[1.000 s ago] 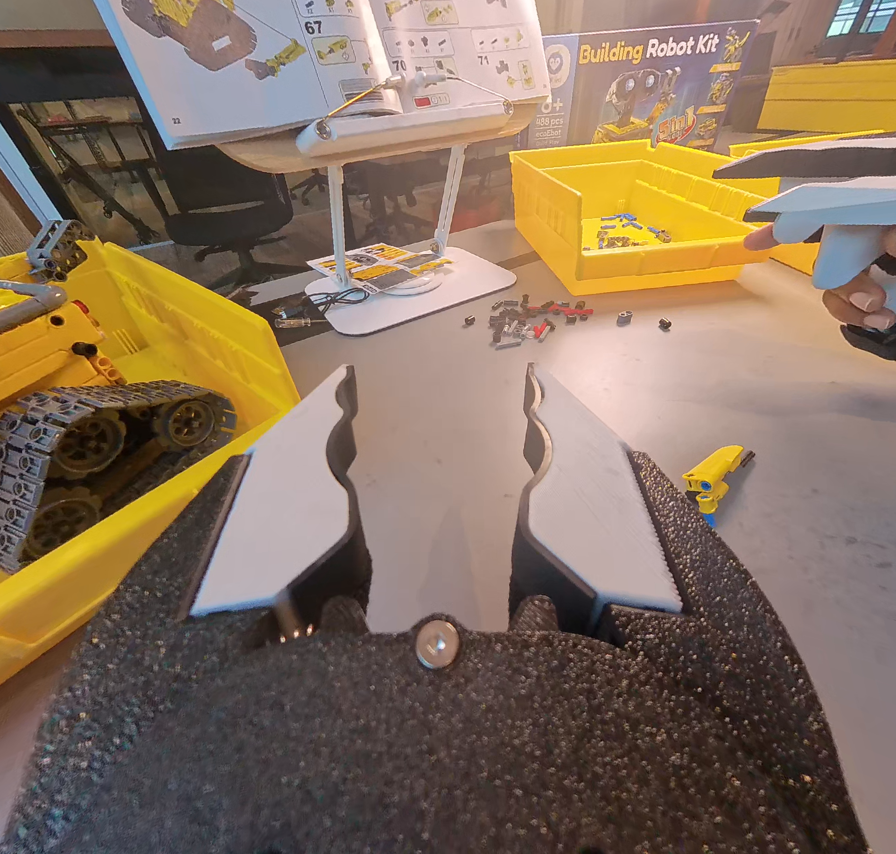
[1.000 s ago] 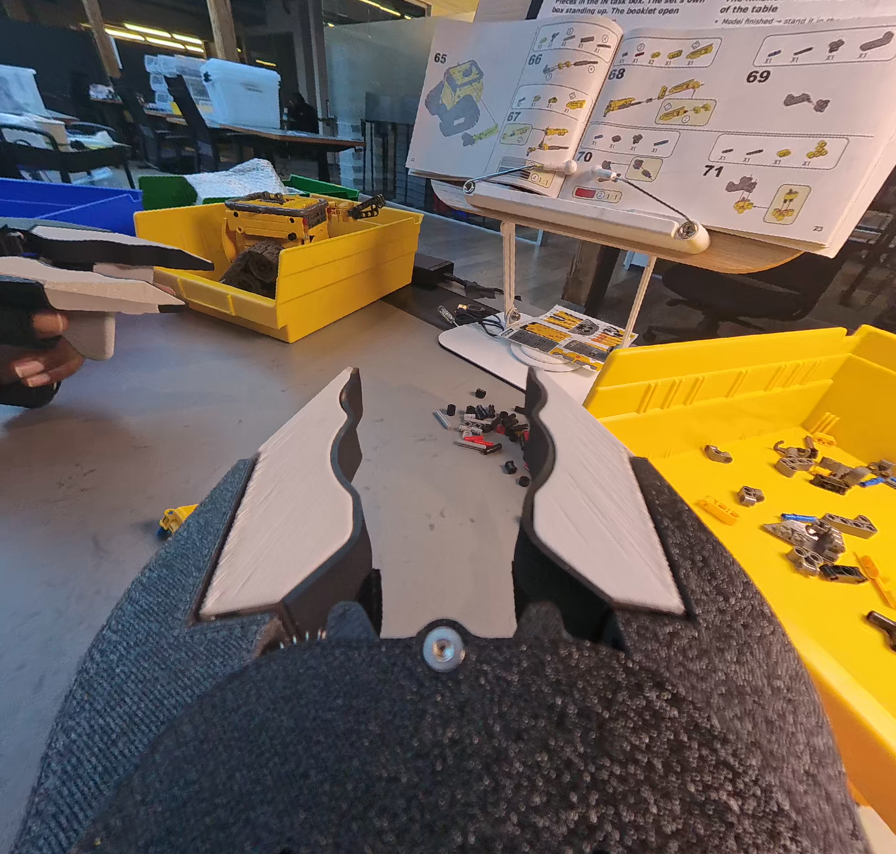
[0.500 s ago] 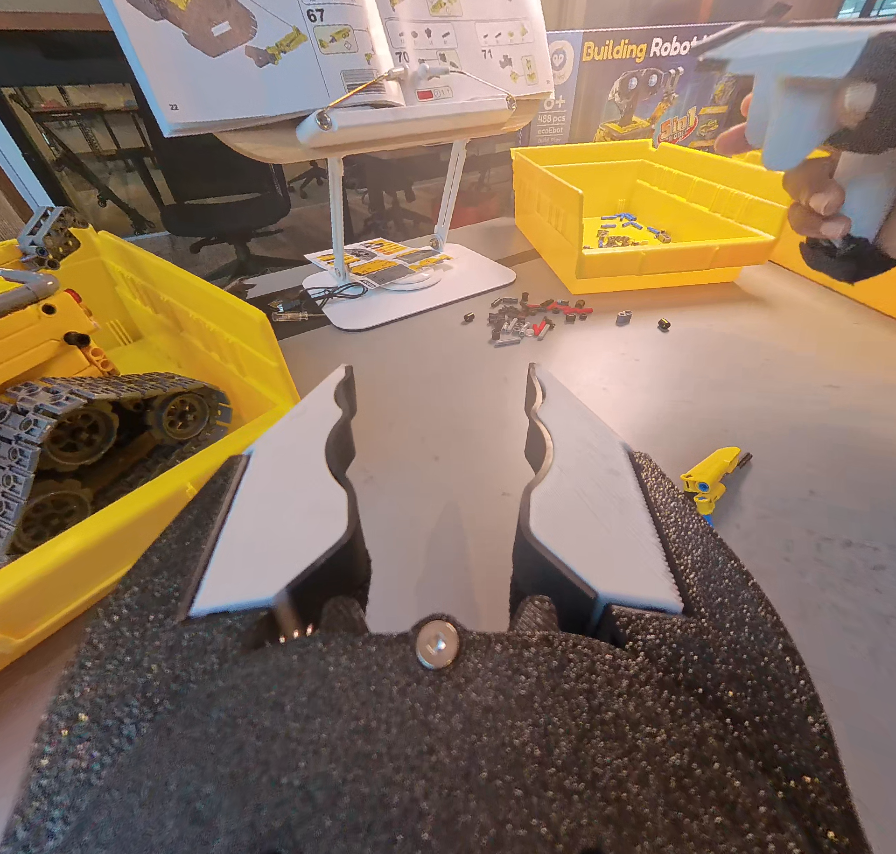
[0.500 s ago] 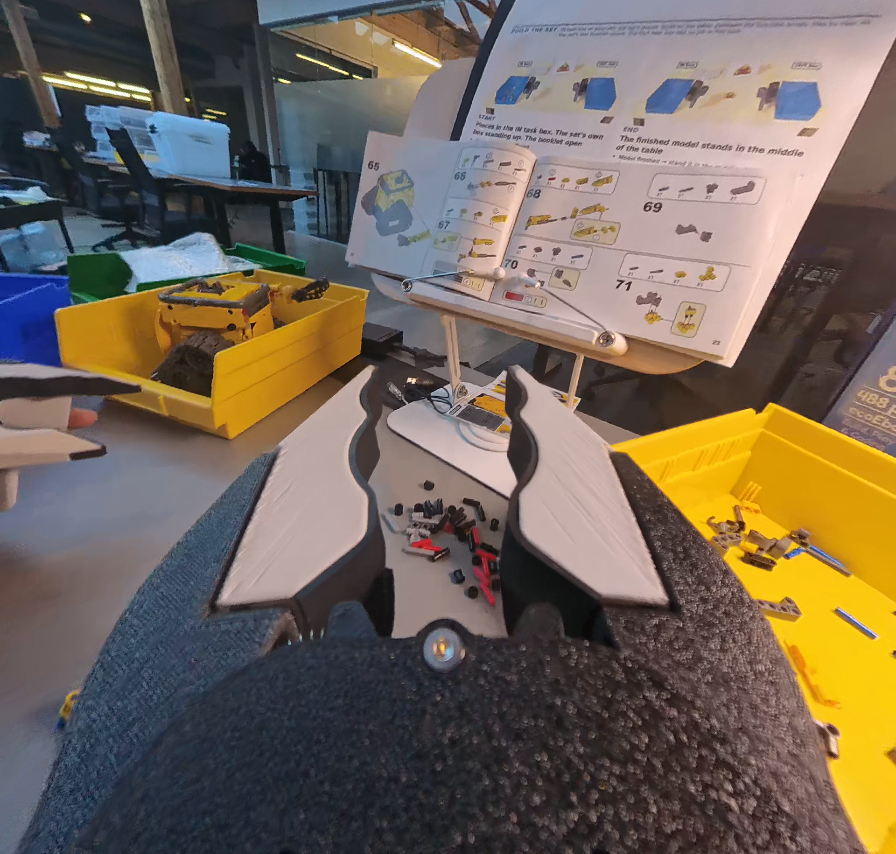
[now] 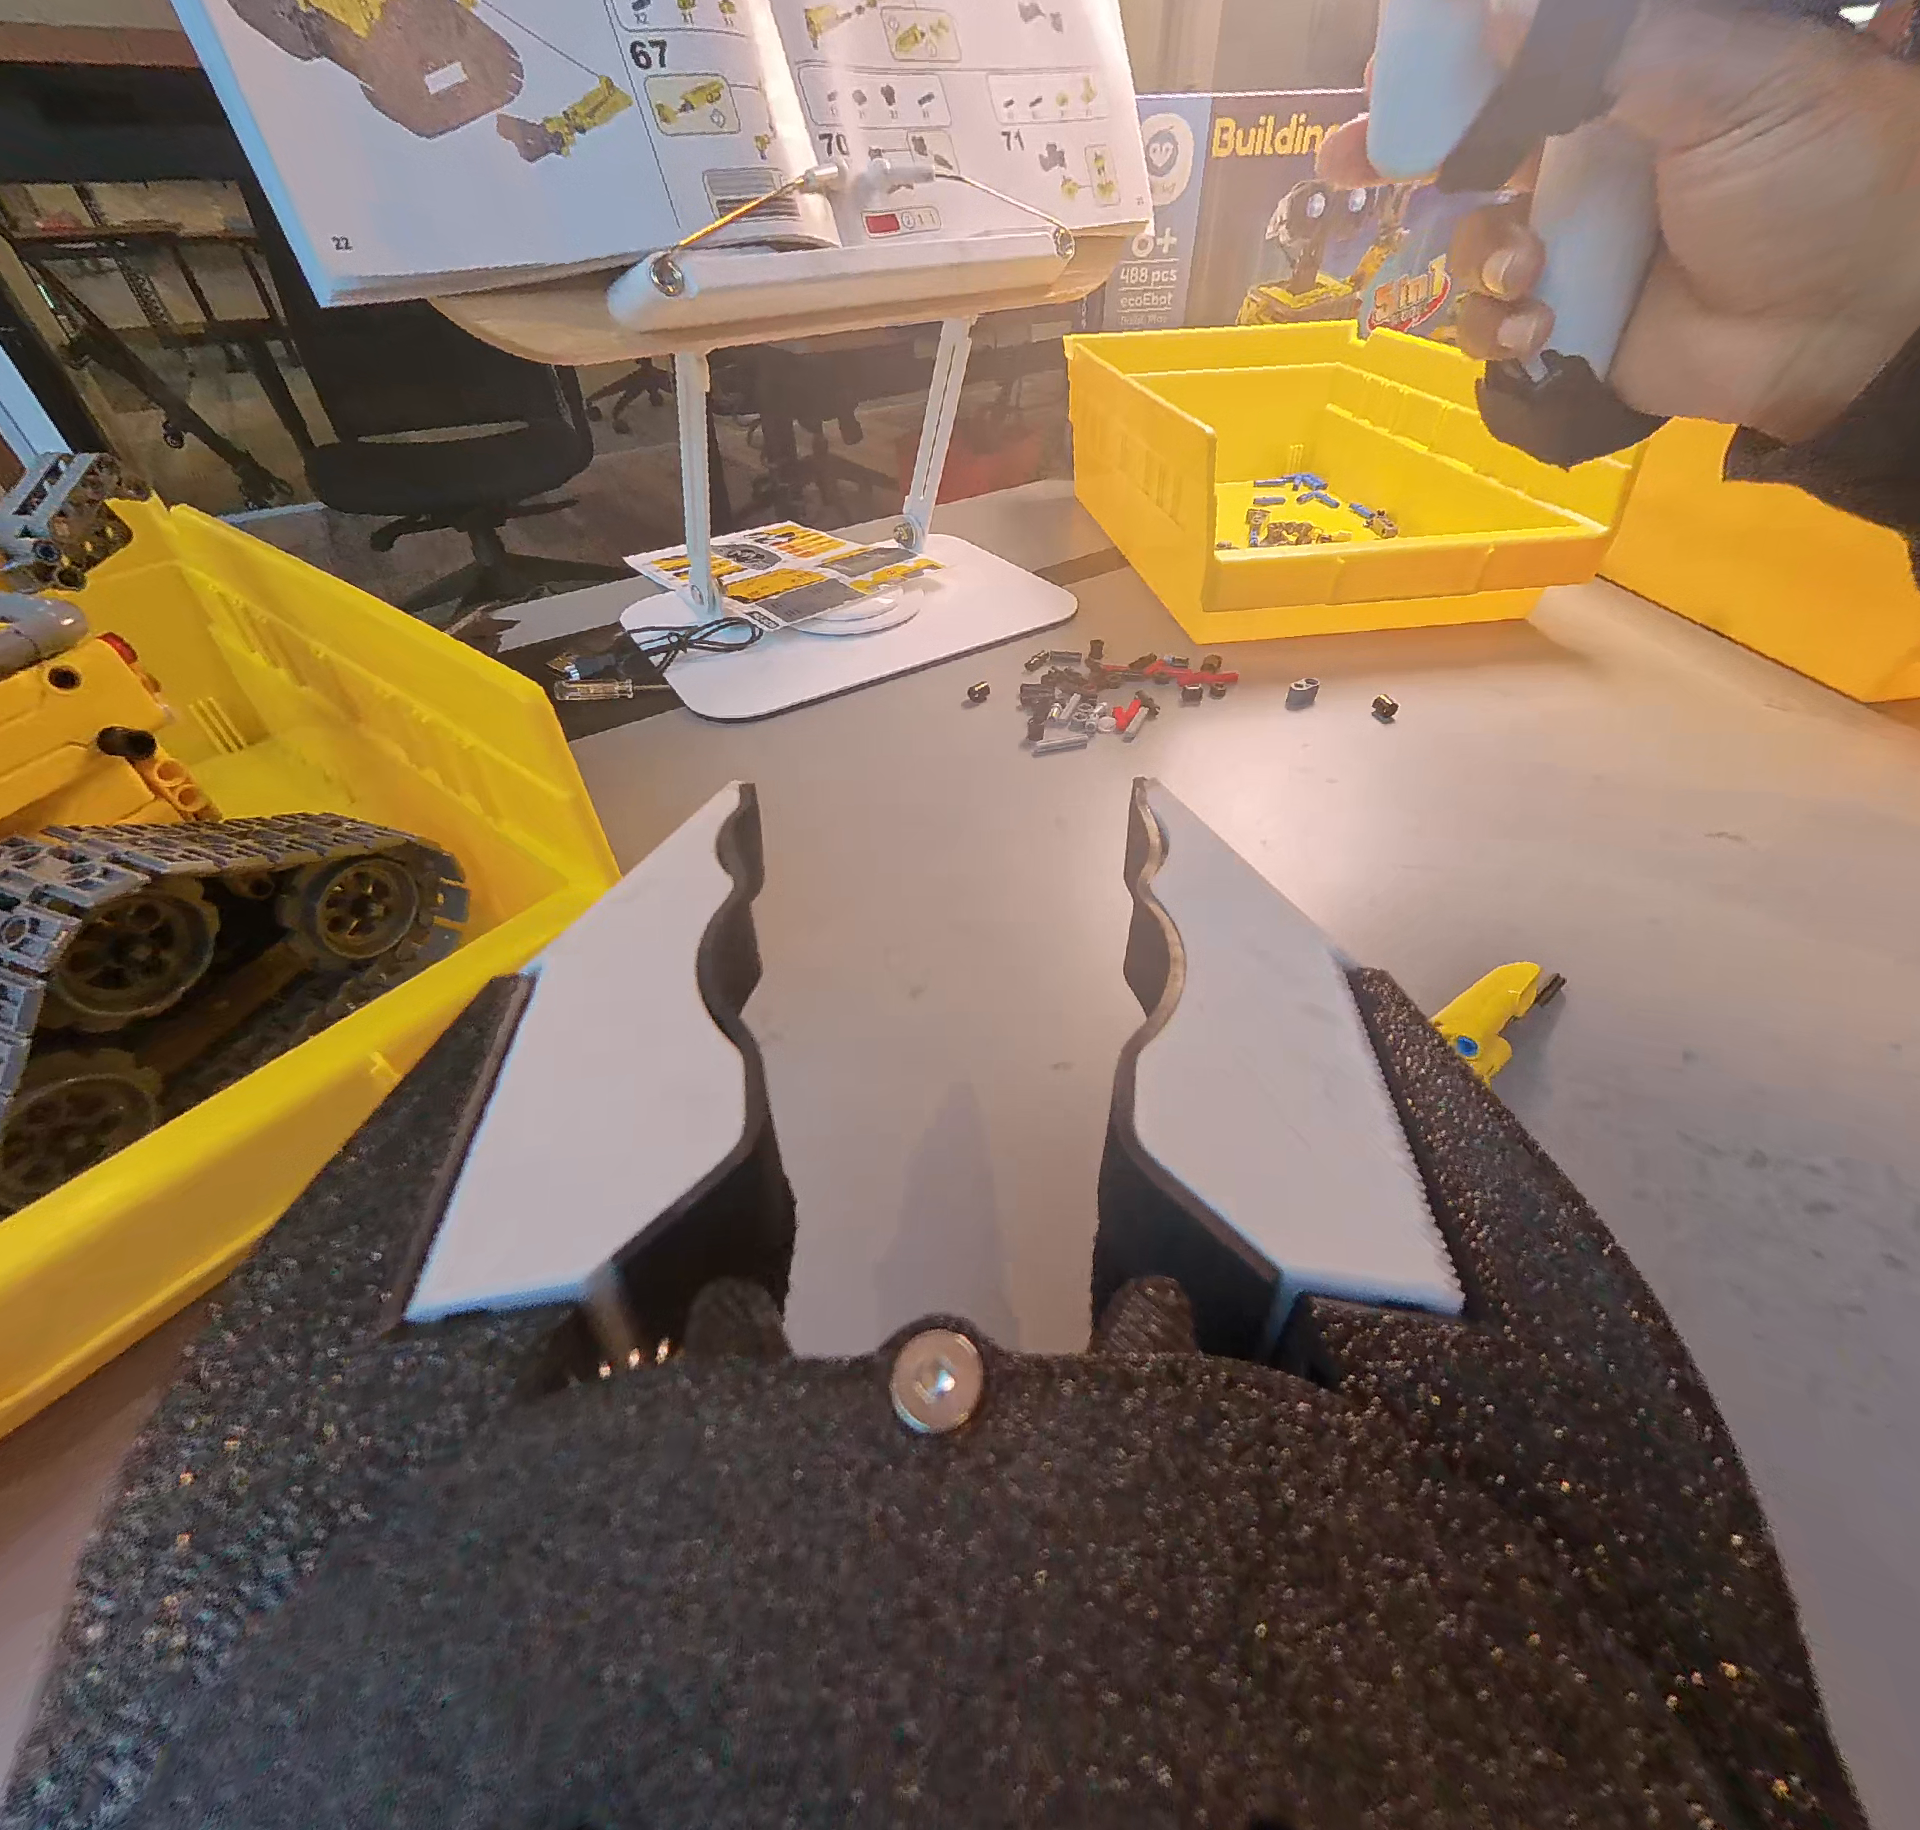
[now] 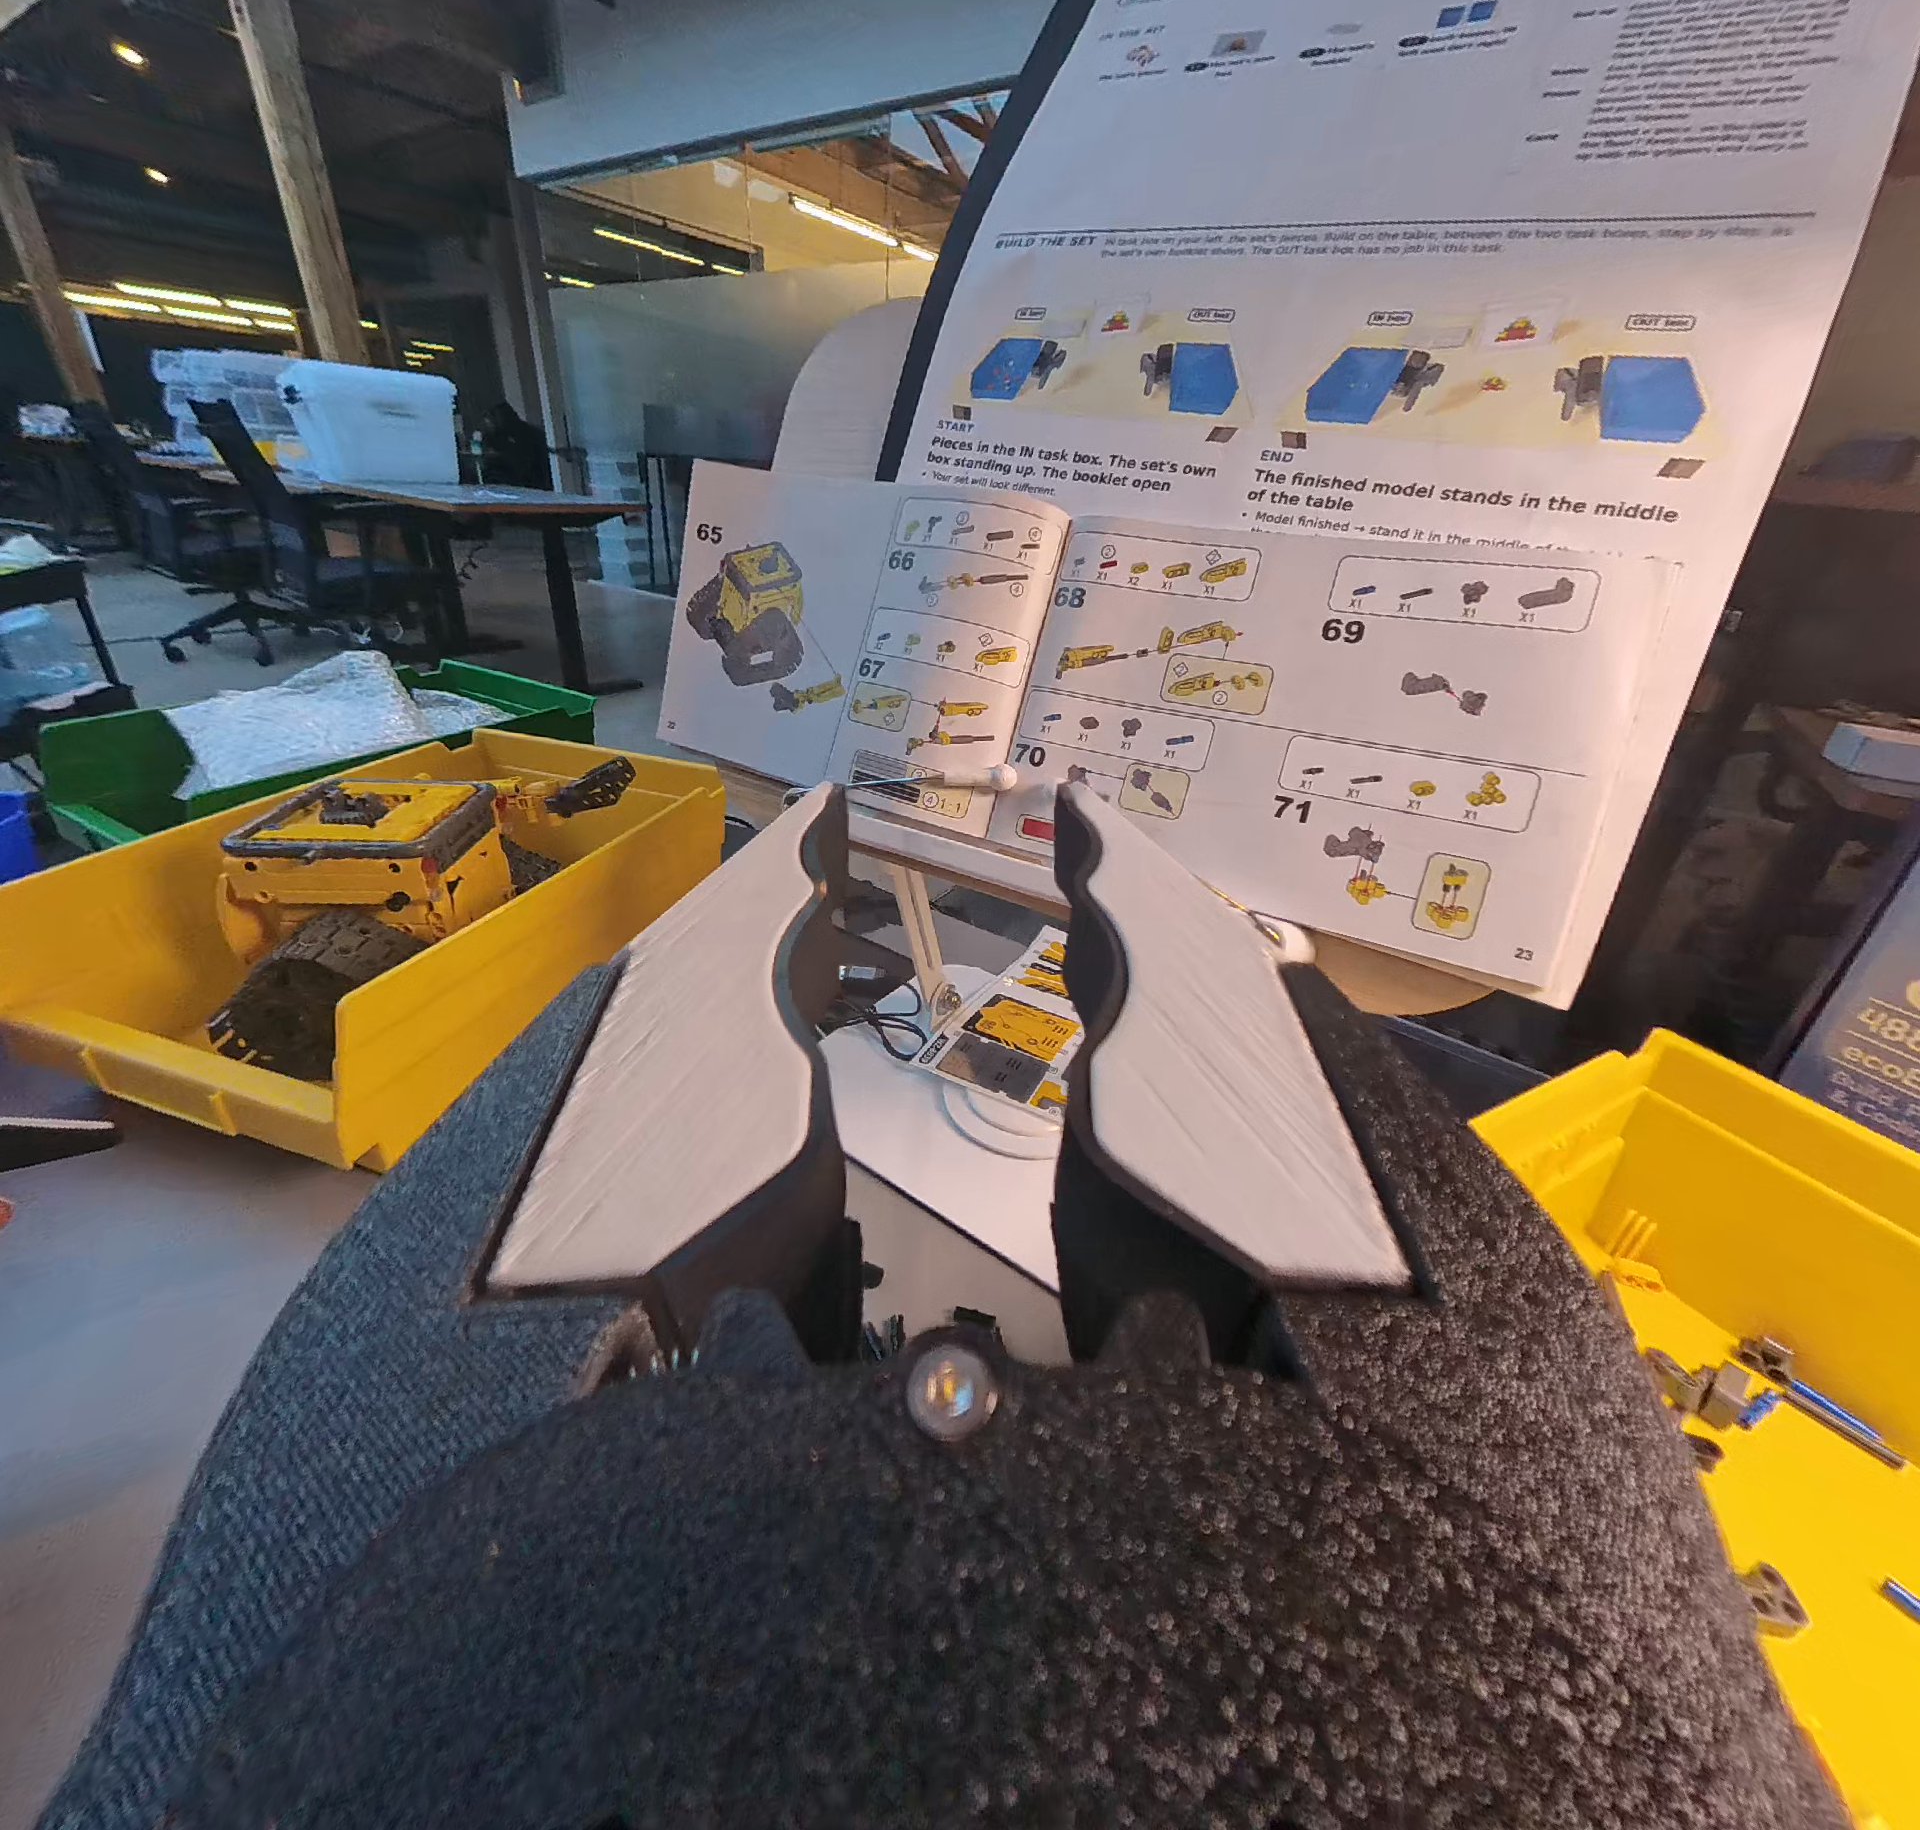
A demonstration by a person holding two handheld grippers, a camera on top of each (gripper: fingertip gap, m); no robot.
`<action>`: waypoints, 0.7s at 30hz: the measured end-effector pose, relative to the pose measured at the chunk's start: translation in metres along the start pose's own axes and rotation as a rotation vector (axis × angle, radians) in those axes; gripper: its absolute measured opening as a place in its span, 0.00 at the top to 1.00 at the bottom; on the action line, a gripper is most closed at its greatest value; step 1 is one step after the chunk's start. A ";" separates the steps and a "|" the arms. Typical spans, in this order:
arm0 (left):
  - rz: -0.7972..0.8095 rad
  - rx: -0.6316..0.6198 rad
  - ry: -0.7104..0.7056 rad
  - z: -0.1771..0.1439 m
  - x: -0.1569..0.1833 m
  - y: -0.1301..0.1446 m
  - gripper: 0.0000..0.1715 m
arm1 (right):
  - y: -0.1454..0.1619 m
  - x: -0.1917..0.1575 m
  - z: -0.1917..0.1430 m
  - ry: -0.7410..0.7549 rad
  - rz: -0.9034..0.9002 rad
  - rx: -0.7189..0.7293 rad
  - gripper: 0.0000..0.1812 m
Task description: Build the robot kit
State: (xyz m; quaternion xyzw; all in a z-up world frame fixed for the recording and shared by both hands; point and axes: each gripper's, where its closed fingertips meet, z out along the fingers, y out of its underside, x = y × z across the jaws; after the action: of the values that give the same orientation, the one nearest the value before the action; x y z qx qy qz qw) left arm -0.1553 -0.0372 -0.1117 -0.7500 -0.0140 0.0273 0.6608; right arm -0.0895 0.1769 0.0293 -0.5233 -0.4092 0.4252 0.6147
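We see a grey tabletop (image 5: 1558,845) carrying a white book stand (image 5: 873,627). Left of the stand sits a yellow bin (image 5: 343,700), right of it another yellow bin (image 5: 1340,575), and just before it scattered small parts (image 5: 1112,689).

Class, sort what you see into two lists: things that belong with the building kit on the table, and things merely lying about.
Kit: open booklet; tracked yellow model in its yellow bin; loose small parts on the table; yellow piece beside the open left gripper; kit box.
Lying about: green bin; white cooler; office chair.
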 end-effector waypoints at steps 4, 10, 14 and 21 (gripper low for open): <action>0.001 -0.001 0.014 0.000 0.003 0.000 0.59 | 0.014 -0.005 -0.005 -0.021 0.012 -0.019 0.78; -0.007 -0.022 0.030 0.003 0.006 0.005 0.60 | 0.039 -0.019 -0.018 -0.104 -0.010 -0.080 0.79; -0.002 -0.029 0.036 0.003 0.008 0.006 0.60 | 0.050 -0.022 -0.029 -0.118 -0.026 -0.093 0.78; -0.004 -0.045 0.039 0.004 0.008 0.010 0.60 | 0.086 -0.088 -0.074 -0.480 -0.105 -0.282 0.77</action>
State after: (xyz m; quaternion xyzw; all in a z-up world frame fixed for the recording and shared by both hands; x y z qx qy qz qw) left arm -0.1481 -0.0340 -0.1221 -0.7649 -0.0034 0.0112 0.6440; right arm -0.0540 0.0788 -0.0697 -0.4662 -0.6248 0.4431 0.4426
